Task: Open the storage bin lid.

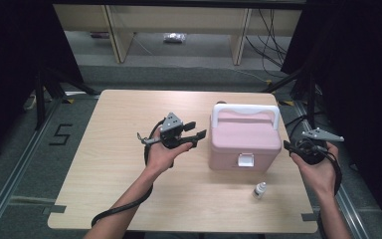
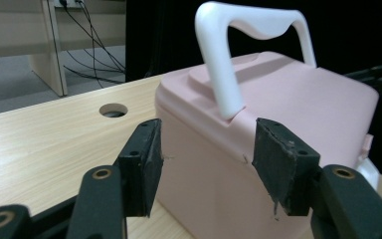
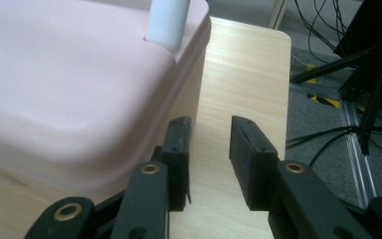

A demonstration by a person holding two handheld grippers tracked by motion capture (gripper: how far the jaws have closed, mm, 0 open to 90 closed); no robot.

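- The pink box [image 1: 245, 142] stands upright on the table [image 1: 109, 164], right of the middle, its white handle [image 1: 246, 110] raised and its white latch [image 1: 245, 160] facing the person's side.
- The left gripper [image 1: 191, 133] is held just beside the box's left wall, fingers released and spread, nothing between them, no contact with the box.
- The right gripper [image 1: 287, 146] hovers at the box's right side near the table's right edge, fingers parted and empty.
- Open room: the whole left half of the table is bare wood; in front of the box lies a broad strip where a small white bottle [image 1: 259, 190] stands, well apart from both grippers.
- Right of the box only a narrow strip of table remains before the edge.
- The left gripper view adds a round hole [image 2: 113, 109] in the tabletop behind the box, and shows the box corner framed by the spread fingers [image 2: 146, 159].
- The right gripper view shows the fingers [image 3: 251, 159] over bare table beside the box's wall, with the table's far corner and floor cables [image 3: 328, 30] beyond.
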